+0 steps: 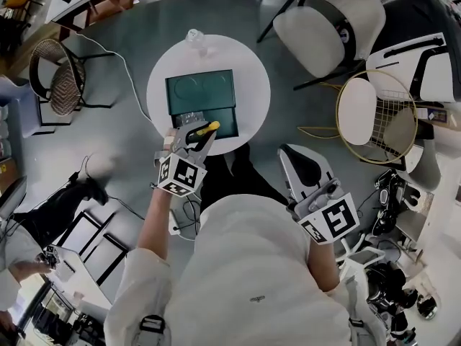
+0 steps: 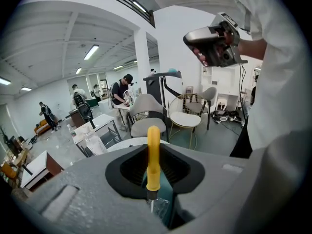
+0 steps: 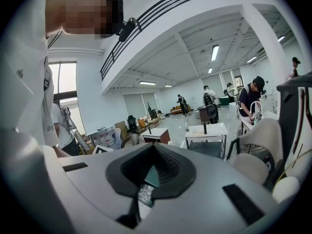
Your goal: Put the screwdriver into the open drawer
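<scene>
1. Screwdriver (image 1: 205,128), yellow handle. The left gripper (image 1: 191,138) grips it, jaws clamped on the shaft just below the handle. It sits at the open drawer's (image 1: 225,123) near edge, its long axis running roughly along that edge.
2. Right gripper (image 1: 294,160): jaws together, nothing between them. It is well back from the drawer, so the left is nearer.
3. Not made out: the screwdriver tip and the drawer's contents.

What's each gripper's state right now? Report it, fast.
Left gripper: jaws shut on the screwdriver.
Right gripper: jaws shut, nothing between them.
</scene>
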`<state>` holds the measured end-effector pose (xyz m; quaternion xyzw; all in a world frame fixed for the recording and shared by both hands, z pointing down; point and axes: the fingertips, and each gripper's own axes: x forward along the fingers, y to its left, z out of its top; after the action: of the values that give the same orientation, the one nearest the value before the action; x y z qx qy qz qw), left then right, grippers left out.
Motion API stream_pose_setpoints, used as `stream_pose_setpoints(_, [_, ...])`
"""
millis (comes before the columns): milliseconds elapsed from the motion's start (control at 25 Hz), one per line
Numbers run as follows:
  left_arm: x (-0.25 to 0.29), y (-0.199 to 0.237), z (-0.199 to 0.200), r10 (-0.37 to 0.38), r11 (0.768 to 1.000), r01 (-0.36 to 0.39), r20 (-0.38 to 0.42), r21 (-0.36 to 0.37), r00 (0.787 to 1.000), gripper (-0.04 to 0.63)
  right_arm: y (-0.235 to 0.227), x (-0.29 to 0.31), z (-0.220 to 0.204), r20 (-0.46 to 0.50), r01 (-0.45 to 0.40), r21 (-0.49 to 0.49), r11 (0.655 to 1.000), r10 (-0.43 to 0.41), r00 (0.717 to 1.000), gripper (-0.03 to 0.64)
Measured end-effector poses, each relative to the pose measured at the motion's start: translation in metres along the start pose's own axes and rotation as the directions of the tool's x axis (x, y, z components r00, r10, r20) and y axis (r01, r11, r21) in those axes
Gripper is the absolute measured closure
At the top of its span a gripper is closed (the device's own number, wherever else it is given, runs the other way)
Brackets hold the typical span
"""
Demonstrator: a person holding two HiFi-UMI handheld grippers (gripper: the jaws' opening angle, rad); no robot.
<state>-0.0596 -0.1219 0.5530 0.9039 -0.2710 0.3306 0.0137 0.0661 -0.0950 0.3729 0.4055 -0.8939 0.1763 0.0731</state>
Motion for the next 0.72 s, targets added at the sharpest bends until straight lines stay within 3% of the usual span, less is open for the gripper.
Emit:
stream_pose_setpoints(280, [0.033,-0.004,-0.041,-0.031,0.999,0.034,-0.089,0.028,0.996,0.517,-0.002,0.002,-0.022,-0.048,-0.006,0.026,1.0,0.008,0.999,0.611])
stream_pose_setpoints(720, [0.079,-0.011,-0.096,-0.092,0.995,0.097,-0.207,0.013,0.974,0.517,-0.005,-0.006,-0.045,-0.096,0.004,0.066,0.998,0.003,0.995,0.611])
